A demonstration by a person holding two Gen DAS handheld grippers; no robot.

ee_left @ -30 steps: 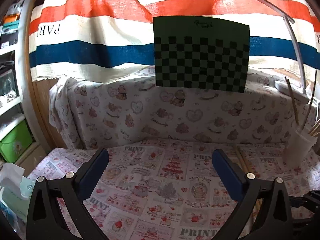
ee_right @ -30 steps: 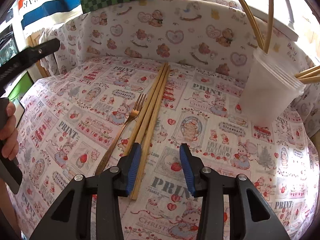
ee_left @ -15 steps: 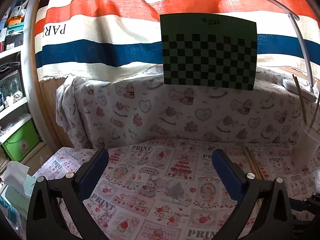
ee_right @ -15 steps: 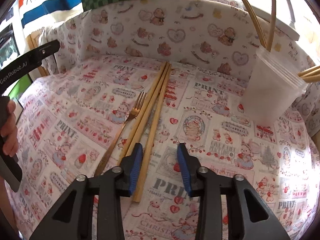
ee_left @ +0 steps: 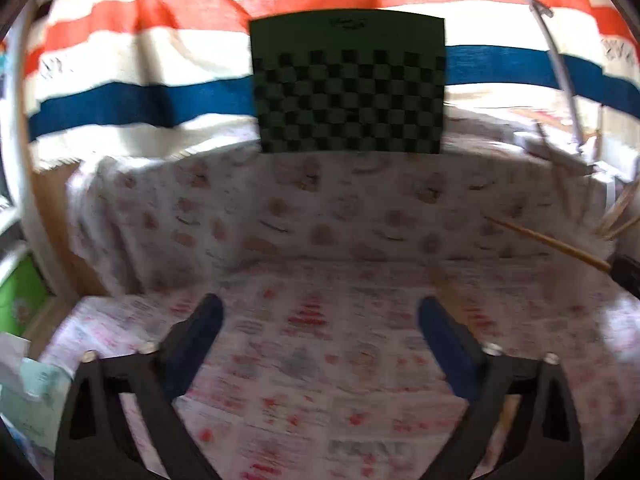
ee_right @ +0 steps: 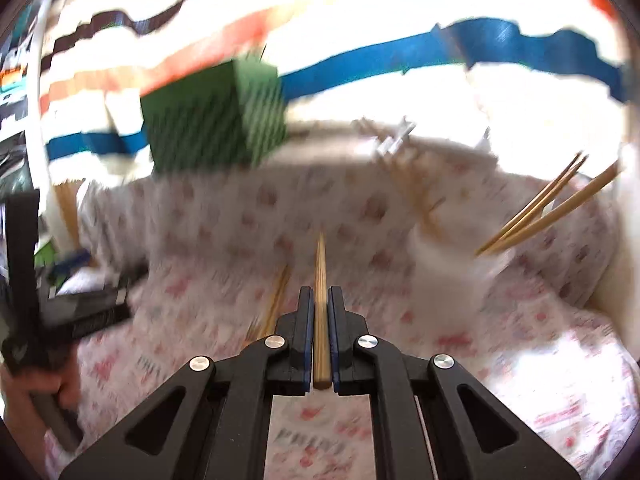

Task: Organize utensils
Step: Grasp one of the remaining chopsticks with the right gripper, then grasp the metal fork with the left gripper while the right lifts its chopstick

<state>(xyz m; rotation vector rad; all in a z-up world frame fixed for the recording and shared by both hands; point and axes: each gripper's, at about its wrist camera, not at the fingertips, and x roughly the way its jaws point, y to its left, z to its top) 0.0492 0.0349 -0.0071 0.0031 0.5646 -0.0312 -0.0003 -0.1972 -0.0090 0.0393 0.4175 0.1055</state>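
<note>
Now we have one chopstick (ee_right: 321,300) pinched tight between the fingers (ee_right: 307,332) of our right gripper (ee_right: 320,334). A moment ago these fingers were apart, low over the sticks lying flat on the counter (ee_right: 520,380). They have since closed and lifted the stick up. We think this means the pick-up is done, and the next job is to carry the stick to the cup.

The chopstick is thin, straight and pale brown like bamboo. Its blunt end sits at the back of the fingers, and its tip points to 12 o'clock, away from us. In the left view we see the same stick (ee_left: 548,244) at 3 o'clock, sloping in the air above the cloth.

The white cup (ee_right: 448,276) stands at about 2 o'clock from the right gripper, near but not touching. More sticks (ee_right: 544,212) poke out of it and lean to the right. At least one more stick (ee_right: 276,300) lies on the counter, just left of the fingers.

Our left gripper (ee_left: 320,344) has its fingers spread wide and holds nothing. It hangs over the patterned cloth. Both views are blurry, so small things are hard to tell.
</note>
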